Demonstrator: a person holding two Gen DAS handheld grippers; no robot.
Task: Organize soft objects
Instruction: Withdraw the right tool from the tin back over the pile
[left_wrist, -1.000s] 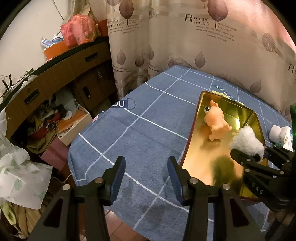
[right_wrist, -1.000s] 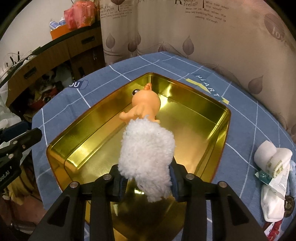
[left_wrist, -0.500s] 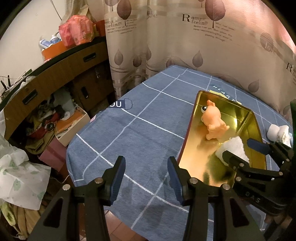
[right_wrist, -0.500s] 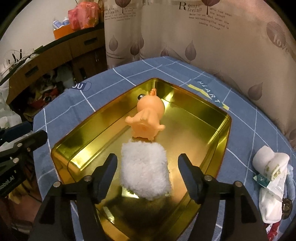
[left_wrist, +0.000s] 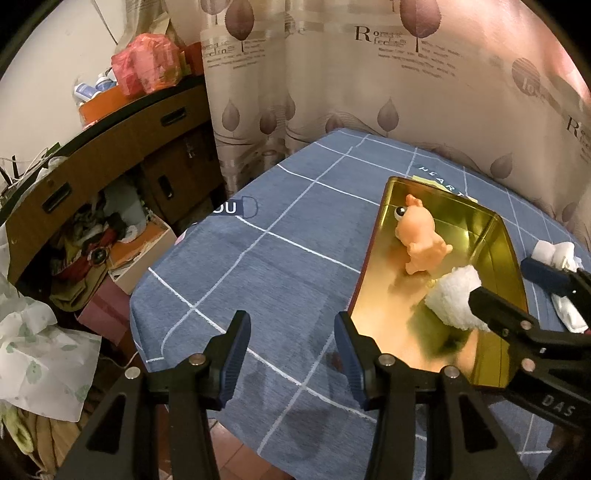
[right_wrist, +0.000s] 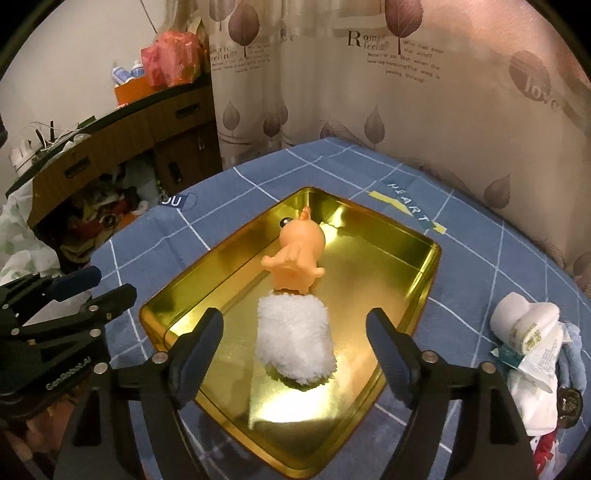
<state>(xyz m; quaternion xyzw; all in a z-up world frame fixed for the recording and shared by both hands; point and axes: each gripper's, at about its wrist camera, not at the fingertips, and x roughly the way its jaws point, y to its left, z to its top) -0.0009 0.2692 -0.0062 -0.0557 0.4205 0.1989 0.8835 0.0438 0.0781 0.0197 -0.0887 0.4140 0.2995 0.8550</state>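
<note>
A white fluffy roll (right_wrist: 295, 341) lies in the gold tray (right_wrist: 413, 295), just behind an orange soft toy (right_wrist: 297, 258). My right gripper (right_wrist: 295, 354) hovers above the roll with its jaws opening wide; the pads stand clear of it on both sides. In the left wrist view the same roll (left_wrist: 452, 301) and toy (left_wrist: 419, 240) sit in the tray (left_wrist: 513, 266), partly behind the right gripper's fingers (left_wrist: 495, 310). My left gripper (left_wrist: 291, 354) is open over the blue checked cloth (left_wrist: 280, 258), left of the tray, holding nothing.
White rolled cloths and wrapped items (right_wrist: 528, 343) lie on the table to the tray's right. A curtain (right_wrist: 406, 92) hangs behind the table. A wooden cabinet (left_wrist: 110, 155) and floor clutter (left_wrist: 92, 251) lie beyond the table's left edge.
My right gripper let go of the white roll, which now rests in the tray, and it has risen with jaws spreading. The left gripper stayed put.
</note>
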